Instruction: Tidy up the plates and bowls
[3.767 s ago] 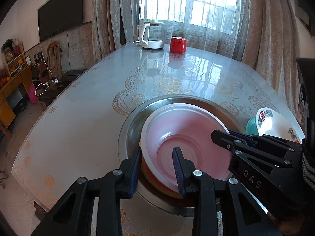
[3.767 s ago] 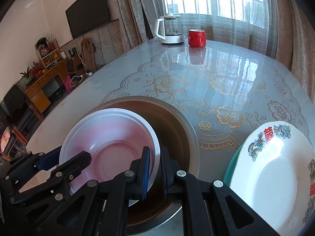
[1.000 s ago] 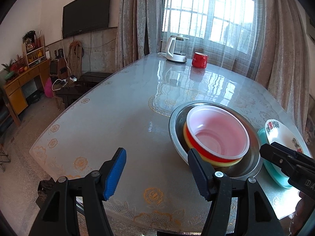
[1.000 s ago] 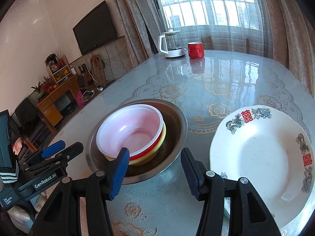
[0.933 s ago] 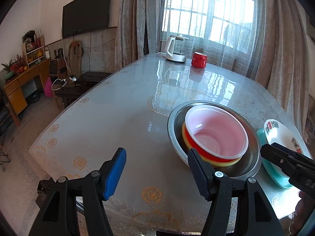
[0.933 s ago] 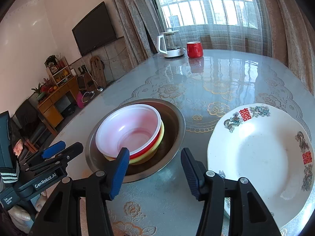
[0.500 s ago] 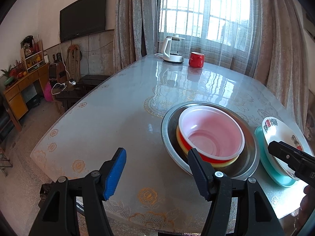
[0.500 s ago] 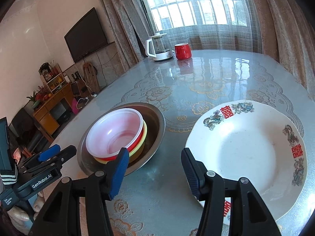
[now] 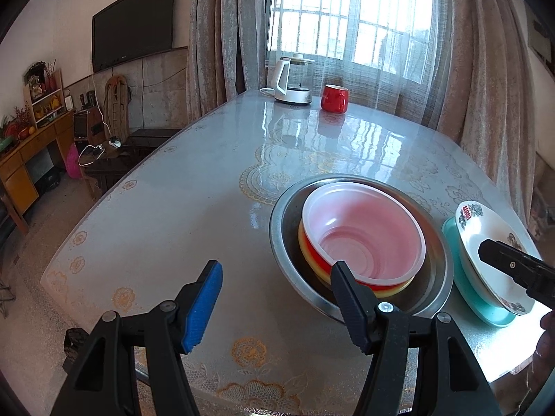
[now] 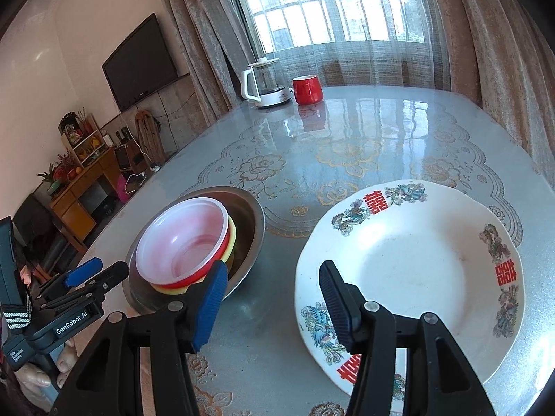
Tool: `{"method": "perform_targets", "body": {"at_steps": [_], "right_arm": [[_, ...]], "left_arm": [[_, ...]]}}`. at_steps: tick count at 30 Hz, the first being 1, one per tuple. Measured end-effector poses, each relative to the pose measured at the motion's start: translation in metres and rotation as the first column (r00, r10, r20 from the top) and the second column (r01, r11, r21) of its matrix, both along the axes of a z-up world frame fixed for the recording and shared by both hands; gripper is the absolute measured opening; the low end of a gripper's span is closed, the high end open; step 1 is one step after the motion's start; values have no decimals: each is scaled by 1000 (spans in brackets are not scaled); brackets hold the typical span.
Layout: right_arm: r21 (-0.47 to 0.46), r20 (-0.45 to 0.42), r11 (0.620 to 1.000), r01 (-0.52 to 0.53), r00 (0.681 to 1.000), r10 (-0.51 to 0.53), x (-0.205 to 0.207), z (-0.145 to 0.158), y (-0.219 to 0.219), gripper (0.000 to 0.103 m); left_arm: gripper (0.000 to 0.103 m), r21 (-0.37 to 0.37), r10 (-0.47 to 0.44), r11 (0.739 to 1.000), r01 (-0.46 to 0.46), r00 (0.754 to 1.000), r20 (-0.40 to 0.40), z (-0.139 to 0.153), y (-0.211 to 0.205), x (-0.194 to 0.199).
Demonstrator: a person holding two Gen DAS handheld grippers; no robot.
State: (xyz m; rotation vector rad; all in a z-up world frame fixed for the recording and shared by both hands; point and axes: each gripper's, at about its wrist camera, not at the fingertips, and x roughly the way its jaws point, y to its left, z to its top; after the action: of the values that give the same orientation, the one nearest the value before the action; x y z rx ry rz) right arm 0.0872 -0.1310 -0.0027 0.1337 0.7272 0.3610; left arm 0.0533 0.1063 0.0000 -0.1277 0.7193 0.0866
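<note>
A pink plastic bowl (image 9: 362,234) sits nested on a red bowl and a yellow bowl inside a steel basin (image 9: 288,228). The stack also shows in the right wrist view (image 10: 182,242). To its right a white decorated plate (image 10: 416,270) rests on a teal plate (image 9: 482,308). My left gripper (image 9: 274,298) is open and empty, hanging above the table's near edge, left of the basin. My right gripper (image 10: 272,291) is open and empty, its right finger over the white plate's near-left rim.
A white kettle (image 9: 289,81) and a red mug (image 9: 333,98) stand at the table's far end by the curtains. The glossy table (image 9: 180,215) has a rounded near edge. A cabinet and cables lie on the floor to the left.
Both grippers let go of the pink bowl's rim, opened wide and pulled back and up. The right gripper swung right toward the white plate.
</note>
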Motion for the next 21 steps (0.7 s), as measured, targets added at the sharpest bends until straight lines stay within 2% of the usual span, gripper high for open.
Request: {"method": "perform_targets", "body": {"at_steps": [3,6,8,10,11,12,15,17,21], "right_arm": [[3,-10,1000,-13,1000,13,1,-1,0,56],[43,-27,998,-39,999,40,4,-1,-3,56],[79,-54,995,-63,996,67,8,-1,-4,56],[89,-64,994,-68,995,74,11,0,-5,56],[90,-66,994,-68,995,74,13,1,-5,54],[89,-66,994,-65,995,71,15,2,-5,46],[67,-64,996,-65,996,70,19,4,-2,31],[44,-61,997,-66,996,68,24,6,0,25],[29,-74,996,-83,994,85,33,5,8,24]], "left_arm": [[65,-59,-9,998,8,1000,-24,-3,10,6],[64,-87,6,996,-8,1000,-25,-3,19,9],[59,-111,6,994,-9,1000,-31,-3,25,11],[58,-143,7,990,-12,999,-41,-3,32,12],[56,-162,8,987,-15,999,-42,-4,35,13],[54,-183,2,983,-8,999,-36,-4,37,13],[48,-187,-21,982,16,999,-24,-4,40,14],[44,-160,-27,987,22,999,-24,-4,40,15],[40,-169,-46,985,40,998,-36,-6,43,19]]}}
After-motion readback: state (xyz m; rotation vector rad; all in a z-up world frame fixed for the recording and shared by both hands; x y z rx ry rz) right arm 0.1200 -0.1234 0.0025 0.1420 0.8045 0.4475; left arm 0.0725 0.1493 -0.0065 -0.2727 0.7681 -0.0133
